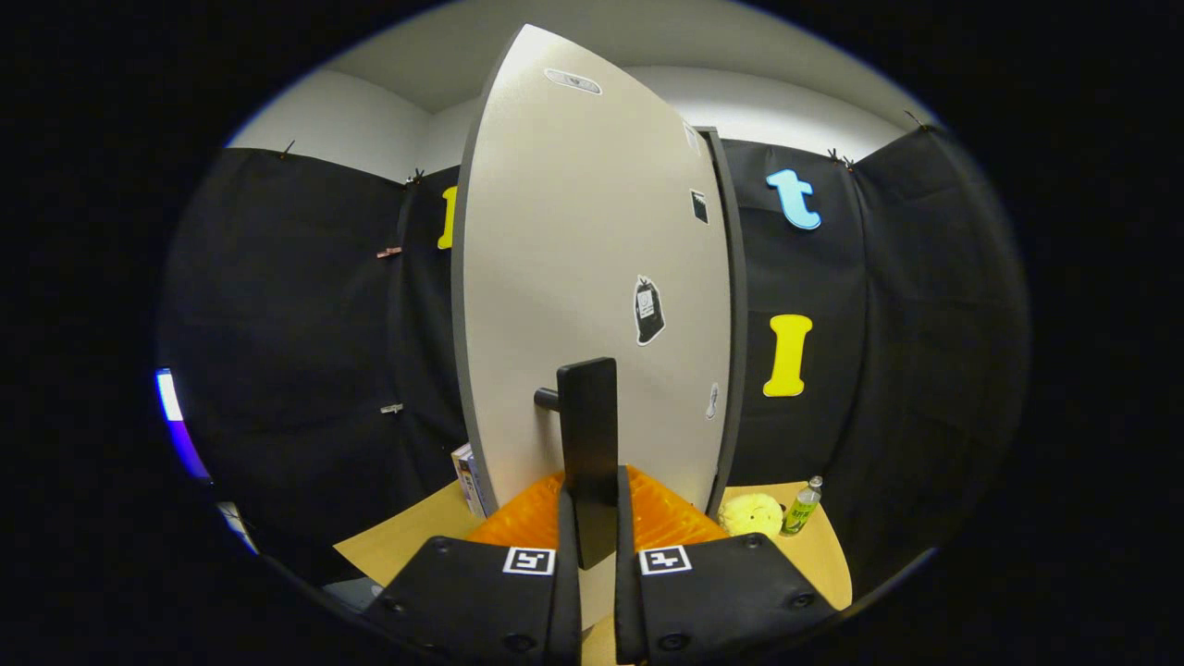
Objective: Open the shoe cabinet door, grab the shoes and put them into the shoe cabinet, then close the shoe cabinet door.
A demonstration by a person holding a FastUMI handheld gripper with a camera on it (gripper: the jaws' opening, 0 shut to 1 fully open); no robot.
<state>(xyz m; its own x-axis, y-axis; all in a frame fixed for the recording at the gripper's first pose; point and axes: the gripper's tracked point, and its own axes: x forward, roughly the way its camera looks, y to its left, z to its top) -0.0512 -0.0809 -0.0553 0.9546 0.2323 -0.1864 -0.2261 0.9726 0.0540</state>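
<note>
Gripping door handle [586, 453], claw [597, 518]; bottle [801, 507] nearby

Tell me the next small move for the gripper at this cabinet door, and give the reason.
Probably keep the grip and swing the handle sideways along the door's arc. The gripper has its fingers closed on the dark upright handle of the pale cabinet door, so the hold looks secure. Whether that swing opens or shuts the door cannot be told from this view alone.

Yellow plush toy [751, 514], green bottle [801, 507] beside it, box [470, 479], wooden floor [407, 536]
</note>
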